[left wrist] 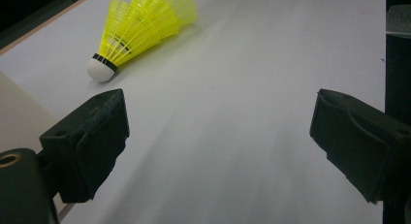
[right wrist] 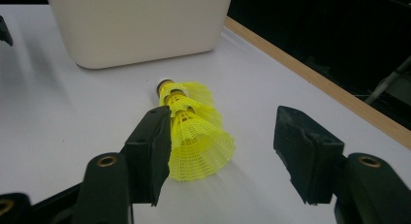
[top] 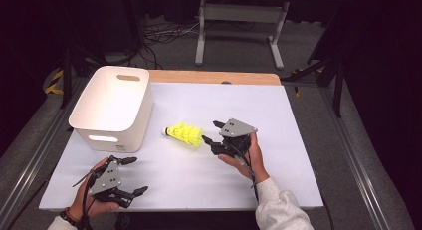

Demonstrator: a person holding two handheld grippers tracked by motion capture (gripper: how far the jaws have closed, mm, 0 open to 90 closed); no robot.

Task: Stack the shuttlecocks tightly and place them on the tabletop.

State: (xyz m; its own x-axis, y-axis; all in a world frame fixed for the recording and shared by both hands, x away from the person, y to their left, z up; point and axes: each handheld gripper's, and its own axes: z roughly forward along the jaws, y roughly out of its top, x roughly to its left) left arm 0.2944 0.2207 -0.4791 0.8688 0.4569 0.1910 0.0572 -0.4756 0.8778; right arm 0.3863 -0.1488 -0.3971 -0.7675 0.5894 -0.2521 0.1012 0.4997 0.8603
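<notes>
Item: stack of yellow shuttlecocks (top: 185, 134), several nested one into another, laid on its side on the white desk (top: 278, 115). The white cork tip (left wrist: 101, 69) is turned toward the white tub (top: 113, 106); the wide skirt end is turned toward the right gripper (top: 213, 132). The stack is placed near the middle of the desk, just to the right of the tub and apart from it.

Right gripper: held in the person's right hand (top: 251, 158), jaws pointed at the skirt end of the stack. In the right gripper view the jaws are seen spread apart, released, nothing pressed between them; the open skirt (right wrist: 198, 146) is seen beside the left-hand jaw, partly overlapped by it, and whether it touches cannot be told. The other jaw is well clear of the stack.

Left gripper (top: 132, 176): held in the left hand (top: 92, 200) at the near left edge of the desk, well apart from the stack. Its jaws are spread wide, released, with bare desk between them in the left gripper view.

Tub: empty as far as its inside is seen, with handle slots in its walls, set at the far left of the desk.

Desk: a wooden strip (top: 214, 76) is shown along its far edge.
</notes>
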